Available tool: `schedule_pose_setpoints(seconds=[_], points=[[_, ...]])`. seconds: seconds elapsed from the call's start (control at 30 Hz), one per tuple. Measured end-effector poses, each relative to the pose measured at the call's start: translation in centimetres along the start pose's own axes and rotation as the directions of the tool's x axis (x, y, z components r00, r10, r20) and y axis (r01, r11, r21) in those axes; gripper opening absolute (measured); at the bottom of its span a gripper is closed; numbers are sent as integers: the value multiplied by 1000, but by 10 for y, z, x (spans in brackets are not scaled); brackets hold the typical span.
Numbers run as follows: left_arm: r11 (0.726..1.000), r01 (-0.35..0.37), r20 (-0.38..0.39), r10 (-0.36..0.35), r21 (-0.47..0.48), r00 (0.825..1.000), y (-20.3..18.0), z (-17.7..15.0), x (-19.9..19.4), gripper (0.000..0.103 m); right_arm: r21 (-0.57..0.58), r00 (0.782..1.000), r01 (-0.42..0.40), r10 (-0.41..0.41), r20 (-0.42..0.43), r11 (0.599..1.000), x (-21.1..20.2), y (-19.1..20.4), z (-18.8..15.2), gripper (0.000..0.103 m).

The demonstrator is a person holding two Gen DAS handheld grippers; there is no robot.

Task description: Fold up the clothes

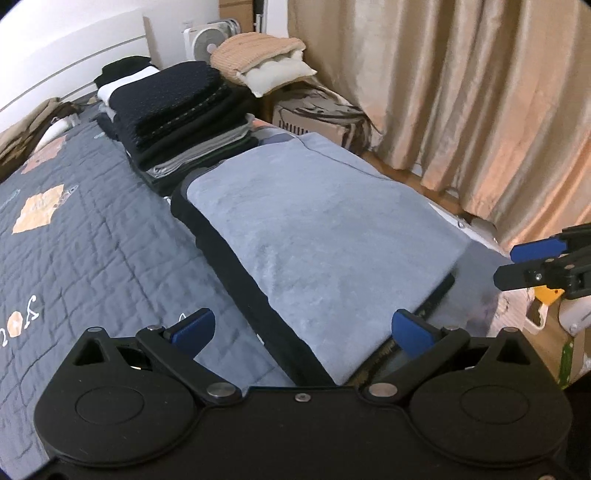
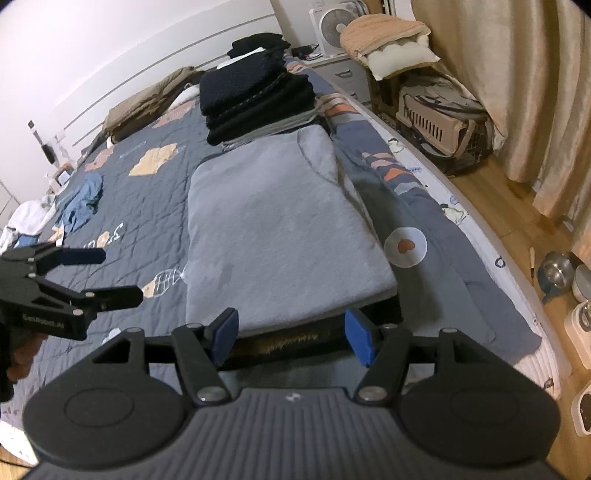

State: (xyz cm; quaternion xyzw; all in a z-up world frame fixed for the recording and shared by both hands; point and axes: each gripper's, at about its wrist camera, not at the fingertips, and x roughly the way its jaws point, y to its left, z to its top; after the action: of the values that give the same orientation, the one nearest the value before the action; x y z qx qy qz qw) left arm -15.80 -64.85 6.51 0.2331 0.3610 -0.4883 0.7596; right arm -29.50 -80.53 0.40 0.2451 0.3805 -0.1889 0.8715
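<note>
A grey-blue folded garment (image 1: 317, 236) lies flat on a black garment (image 1: 236, 280) on the bed; it also shows in the right wrist view (image 2: 280, 236). My left gripper (image 1: 303, 330) is open, hovering at the garment's near edge, holding nothing. My right gripper (image 2: 291, 338) is open, at the near edge of the same garment, over the black layer's edge (image 2: 295, 343). The right gripper also shows in the left wrist view (image 1: 517, 264), and the left gripper in the right wrist view (image 2: 118, 275). A stack of folded dark clothes (image 1: 177, 110) stands behind the garment.
The quilted grey bedspread (image 1: 74, 229) covers the bed. Unfolded blue and white clothes (image 2: 79, 203) lie at the far left. Curtains (image 1: 480, 92), a fan (image 2: 336, 26), a pillow pile (image 2: 391, 40), a pet carrier (image 2: 436, 118) and bowls on the wooden floor (image 2: 554, 277) are to the right.
</note>
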Motion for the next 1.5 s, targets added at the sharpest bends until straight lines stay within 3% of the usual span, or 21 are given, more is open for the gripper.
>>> schedule_pose_setpoints(seconds=[0.77,1.5], points=[[990,-34,-30,39,136,999,-5,-12,-25,103,-82,999,-29,26,-32,996,-23,39,-10,63],[984,-53,-23,58,167,998,-8,-13,-30,103,-122,999,11,-15,-28,992,-30,47,-13,63]])
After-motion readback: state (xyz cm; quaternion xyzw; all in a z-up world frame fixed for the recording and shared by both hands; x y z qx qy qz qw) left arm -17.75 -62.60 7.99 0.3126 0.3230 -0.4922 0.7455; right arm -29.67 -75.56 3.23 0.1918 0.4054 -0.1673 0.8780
